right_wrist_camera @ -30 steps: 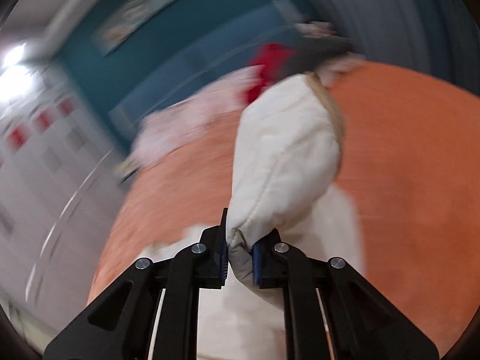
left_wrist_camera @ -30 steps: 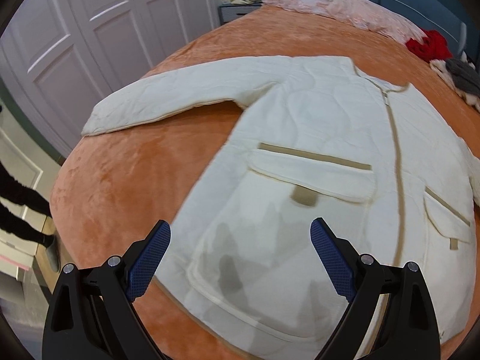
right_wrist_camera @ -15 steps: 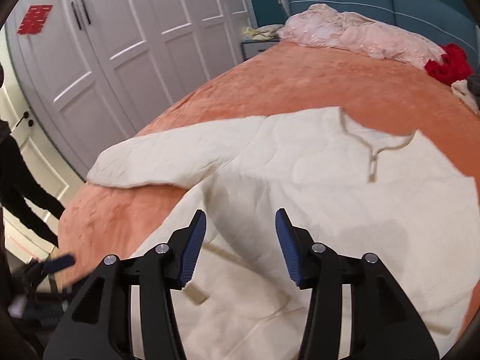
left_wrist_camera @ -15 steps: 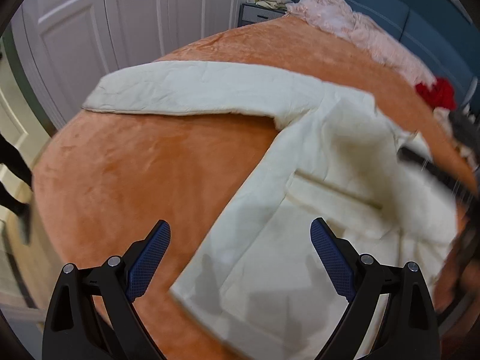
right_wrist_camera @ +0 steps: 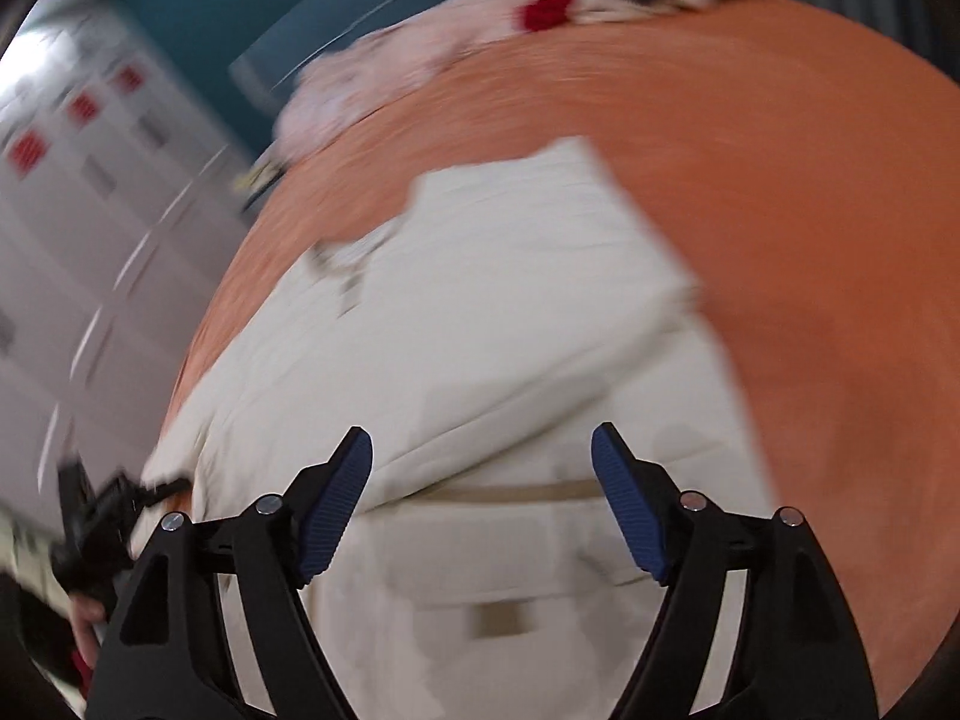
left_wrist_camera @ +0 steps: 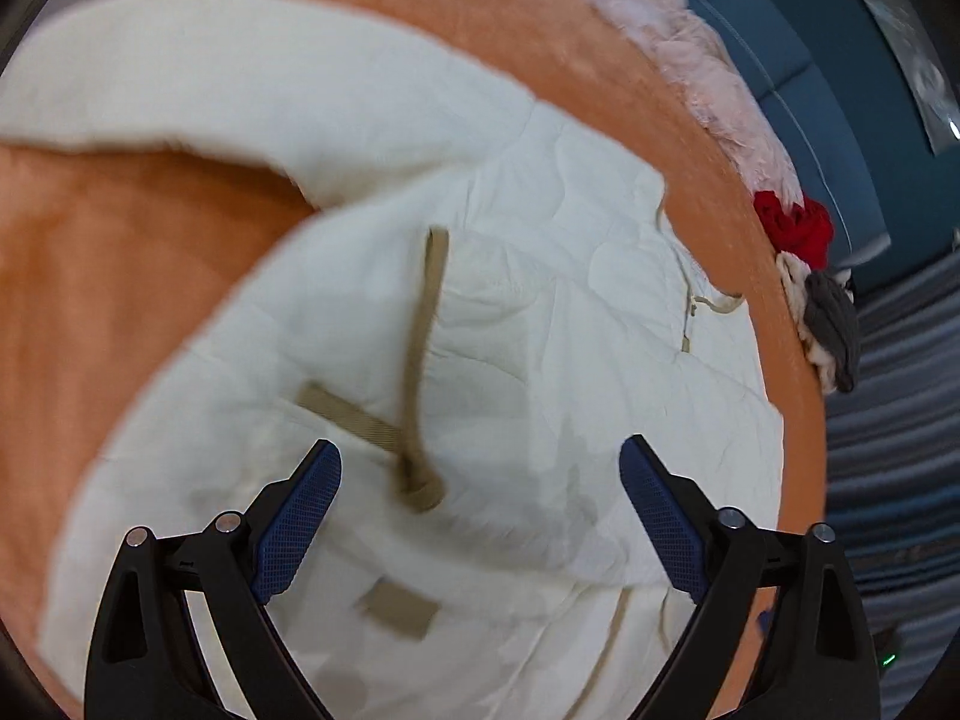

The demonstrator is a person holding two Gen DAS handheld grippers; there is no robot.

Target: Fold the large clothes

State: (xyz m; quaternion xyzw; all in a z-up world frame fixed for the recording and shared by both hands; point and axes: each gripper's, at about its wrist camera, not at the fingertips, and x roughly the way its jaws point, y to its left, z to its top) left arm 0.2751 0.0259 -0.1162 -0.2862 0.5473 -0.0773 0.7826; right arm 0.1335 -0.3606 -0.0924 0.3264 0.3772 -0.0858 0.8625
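Note:
A large cream quilted jacket (left_wrist_camera: 540,312) with tan trim lies on an orange bedspread (left_wrist_camera: 108,276). One sleeve (left_wrist_camera: 240,96) stretches out to the upper left; the other sleeve (right_wrist_camera: 528,276) lies folded across the body, seen in the right wrist view. My left gripper (left_wrist_camera: 480,516) is open and empty, low over the jacket body by the tan cuff (left_wrist_camera: 420,480) and a pocket tab (left_wrist_camera: 399,609). My right gripper (right_wrist_camera: 480,504) is open and empty above the lower jacket (right_wrist_camera: 504,576). Both views are motion-blurred.
A pink blanket (left_wrist_camera: 708,60), a red garment (left_wrist_camera: 792,228) and a grey-and-cream pile (left_wrist_camera: 828,324) lie along the far edge of the bed by a blue headboard (left_wrist_camera: 840,90). White wardrobe doors (right_wrist_camera: 90,252) stand to the left. The other gripper (right_wrist_camera: 90,516) shows at the lower left.
The right gripper let go of the sleeve, which now lies across the jacket body, and opened wide. The left gripper stayed open and swung over the jacket body.

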